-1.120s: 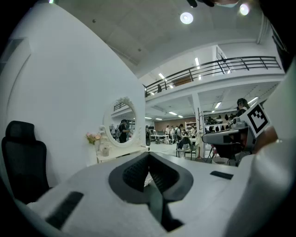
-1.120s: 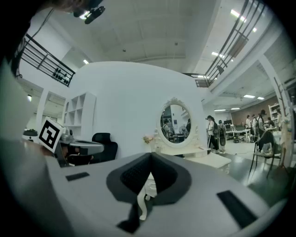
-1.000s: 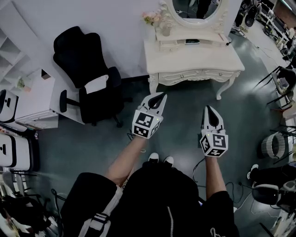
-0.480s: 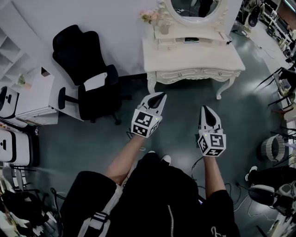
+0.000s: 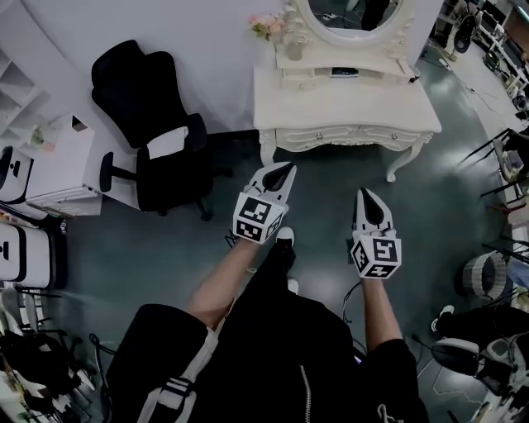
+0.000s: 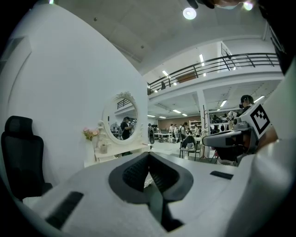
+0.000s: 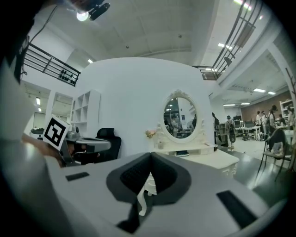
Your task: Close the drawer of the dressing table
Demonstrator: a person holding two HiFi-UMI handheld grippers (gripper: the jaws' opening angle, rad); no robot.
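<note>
Cream-white carved dressing table [image 5: 347, 106] with curved legs stands against a white wall [image 5: 207, 49] at the top centre of the head view. It carries a raised shelf and an oval framed mirror [image 5: 351, 16]. On that shelf, left of the mirror's base, a small cream drawer [image 5: 300, 81] seems to stick out a little from the shelf front; it is too small to be sure. The long front of the table below looks flush. A bunch of pale pink flowers [image 5: 266, 26] sits at the shelf's left end.

Both hand-held tools hover over the grey-green floor [image 5: 331, 186], pointing at the table and well apart from it. The white left gripper [image 5: 278, 175] has its dark-padded jaws pressed together with nothing between them. The white right gripper [image 5: 368, 202] is likewise clenched and empty.

Left of the table stands a black office chair [image 5: 153, 116], and further left a white cabinet [image 5: 62, 165]. One black shoe with a white toe [image 5: 283, 237] shows below the left gripper.
</note>
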